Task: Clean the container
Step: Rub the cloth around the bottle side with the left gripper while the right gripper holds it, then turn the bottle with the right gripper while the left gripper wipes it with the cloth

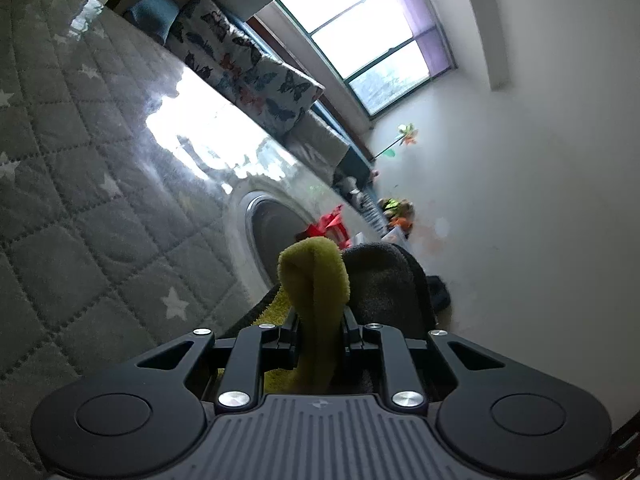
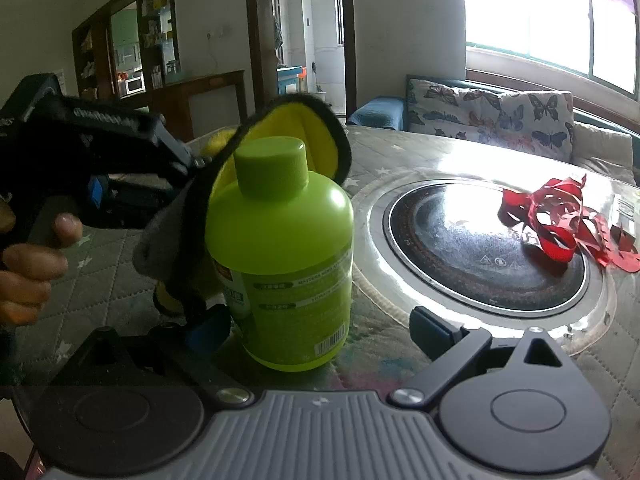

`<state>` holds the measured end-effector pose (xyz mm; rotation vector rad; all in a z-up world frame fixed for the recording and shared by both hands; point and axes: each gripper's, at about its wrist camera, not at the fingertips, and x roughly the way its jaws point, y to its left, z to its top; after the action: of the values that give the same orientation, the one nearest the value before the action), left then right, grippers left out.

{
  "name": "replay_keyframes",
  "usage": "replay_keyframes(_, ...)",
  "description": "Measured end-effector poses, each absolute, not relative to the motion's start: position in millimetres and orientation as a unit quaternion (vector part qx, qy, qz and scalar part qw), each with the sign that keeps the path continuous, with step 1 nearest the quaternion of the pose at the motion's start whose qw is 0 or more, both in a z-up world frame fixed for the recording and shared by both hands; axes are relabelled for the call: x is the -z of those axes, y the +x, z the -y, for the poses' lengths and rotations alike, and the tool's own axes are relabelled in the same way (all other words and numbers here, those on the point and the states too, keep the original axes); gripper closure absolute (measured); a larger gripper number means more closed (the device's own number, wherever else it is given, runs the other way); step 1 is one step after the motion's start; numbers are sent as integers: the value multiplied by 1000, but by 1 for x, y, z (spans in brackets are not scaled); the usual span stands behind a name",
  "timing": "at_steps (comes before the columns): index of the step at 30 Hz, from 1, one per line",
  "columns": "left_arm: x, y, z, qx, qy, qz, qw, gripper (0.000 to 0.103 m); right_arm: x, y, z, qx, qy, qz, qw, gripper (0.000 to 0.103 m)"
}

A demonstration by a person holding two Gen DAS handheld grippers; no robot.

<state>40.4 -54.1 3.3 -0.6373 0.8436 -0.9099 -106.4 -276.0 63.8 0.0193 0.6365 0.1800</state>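
Left tongs [image 1: 320, 336] are pinched tight on a folded cloth [image 1: 320, 280], yellow-green on one face and dark grey on the other, and the left wrist view shows little past that fold: a quilted table cover [image 1: 80, 160] with white stars, a round hob [image 1: 272, 236] set into the table, a butterfly cushion [image 1: 248, 68] and the window [image 1: 368, 36].

Only the right wrist view shows the bottle [image 2: 280, 256] (lime green, cap on, label facing the camera). It stands upright on the table just beside the hob [image 2: 488, 240], between the fingers of the right tongs [image 2: 320, 328], which are spread wide. Whether the left finger touches the bottle I cannot tell; the right finger stands clear of it.

From this side the left tongs [image 2: 196, 164] come in from the left, held by a hand [image 2: 32, 260], and the cloth [image 2: 304, 136] curls over behind the bottle's cap and down its left side, touching it. Red ribbon [image 2: 556, 220] lies on the hob's far edge.
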Motion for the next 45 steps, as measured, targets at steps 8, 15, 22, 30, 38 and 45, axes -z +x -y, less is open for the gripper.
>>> replay_keyframes(8, 10, 42, 58, 405, -281, -409, 768, 83, -64, -104, 273, -88, 10, -314, 945, 10)
replay_keyframes(15, 11, 38, 54, 406, -277, -409, 769, 83, -58, -91, 266, -110, 26, -328, 938, 32)
replay_keyframes(22, 11, 34, 48, 397, -281, -403, 775, 83, -56, -84, 259, -119, 14, -330, 936, 33)
replay_keyframes(30, 9, 38, 6, 347, -311, -386, 796, 83, -56, -52, 230, -181, -12, -323, 929, 33)
replay_keyframes(38, 9, 37, -40, 305, -343, -370, 807, 83, -56, -32, 196, -260, -58, -305, 914, 33)
replay_keyframes(45, 0, 37, -41, 319, -353, -356, 804, 83, -67, -44, 186, -252, -80, -296, 918, 33)
